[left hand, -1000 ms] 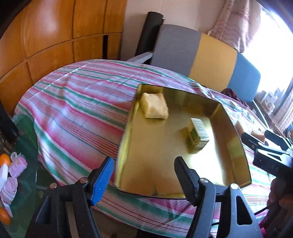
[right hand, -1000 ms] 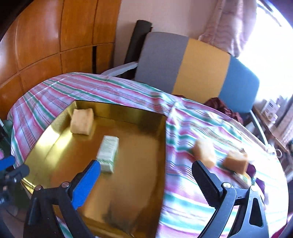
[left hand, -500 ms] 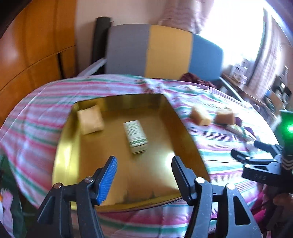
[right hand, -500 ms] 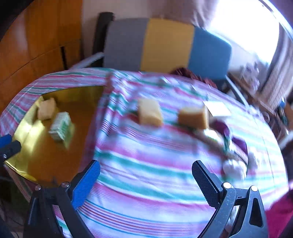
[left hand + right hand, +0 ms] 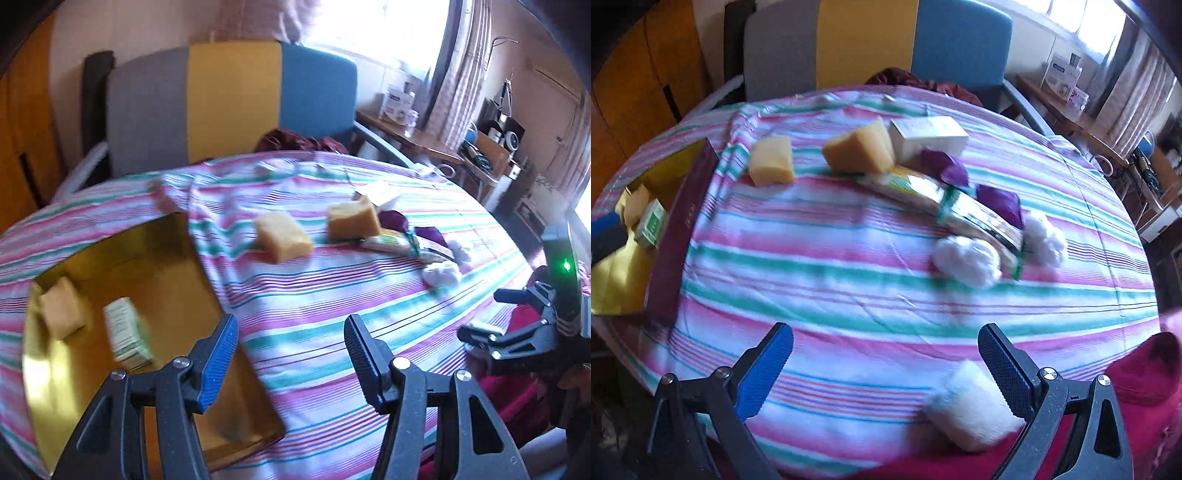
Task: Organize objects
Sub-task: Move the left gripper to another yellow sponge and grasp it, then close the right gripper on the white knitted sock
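Left tongs (image 5: 290, 356) stand wide apart, nothing between them, poised above the near edge of the counter (image 5: 332, 295) where the gold tray (image 5: 177, 266) ends. Right tongs (image 5: 884, 363) likewise gape wide and empty; a white cotton pad (image 5: 971, 406) lies just inside the right finger, not gripped.

Counter is covered in a pink, green and white striped cloth (image 5: 820, 280). Behind it stands a chair (image 5: 229, 99) in grey, yellow and blue panels; wooden cabinets to the left, a curtained window to the right.

Tray holds a sponge (image 5: 61, 312) and a small green-printed box (image 5: 127, 334) — both left of the left tongs. On the cloth beyond both tongs lie two yellow sponges (image 5: 772, 164) (image 5: 858, 149), a white box (image 5: 927, 134), purple packets (image 5: 999, 201), flat foil packs (image 5: 960, 210) and cotton balls (image 5: 967, 260) — well apart from either grip.
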